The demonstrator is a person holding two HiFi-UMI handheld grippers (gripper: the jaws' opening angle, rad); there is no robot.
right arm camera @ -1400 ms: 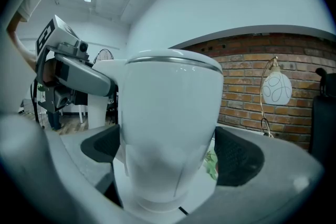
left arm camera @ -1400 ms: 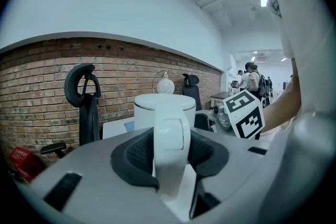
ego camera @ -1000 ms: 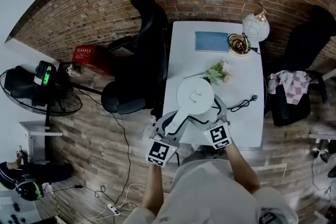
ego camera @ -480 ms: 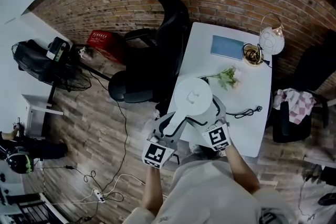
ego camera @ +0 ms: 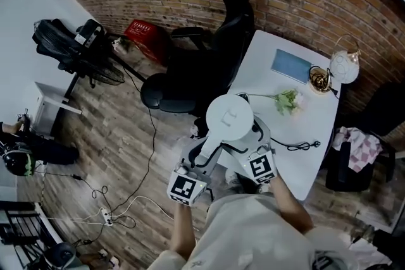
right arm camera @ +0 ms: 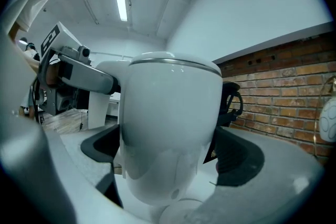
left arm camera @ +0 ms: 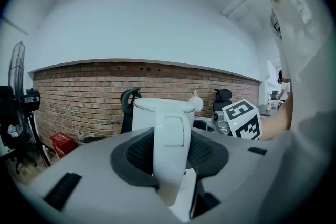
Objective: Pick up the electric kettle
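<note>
The white electric kettle [ego camera: 230,118] is held between both grippers over the near left edge of the white table [ego camera: 266,54]. My left gripper [ego camera: 212,148] is shut on the kettle's handle [left arm camera: 169,149], which stands upright between the dark pads [left arm camera: 137,152]. My right gripper [ego camera: 250,136] grips the kettle's round body [right arm camera: 170,128] from the other side, one pad [right arm camera: 239,157] on each flank. In the right gripper view a white round part [right arm camera: 176,215] shows under the kettle. The kettle's underside is hidden in the head view.
On the table lie a black cable with plug [ego camera: 297,145], a flower sprig [ego camera: 288,100], a blue book [ego camera: 292,65], a gold cup [ego camera: 321,79] and a round lamp [ego camera: 345,66]. A black office chair [ego camera: 215,54] stands left of the table. Floor cables [ego camera: 126,205] run below.
The head view has swung left, so table and room slid right in the picture. Both grippers keep their hold on the kettle, which now sits over the table's left edge.
</note>
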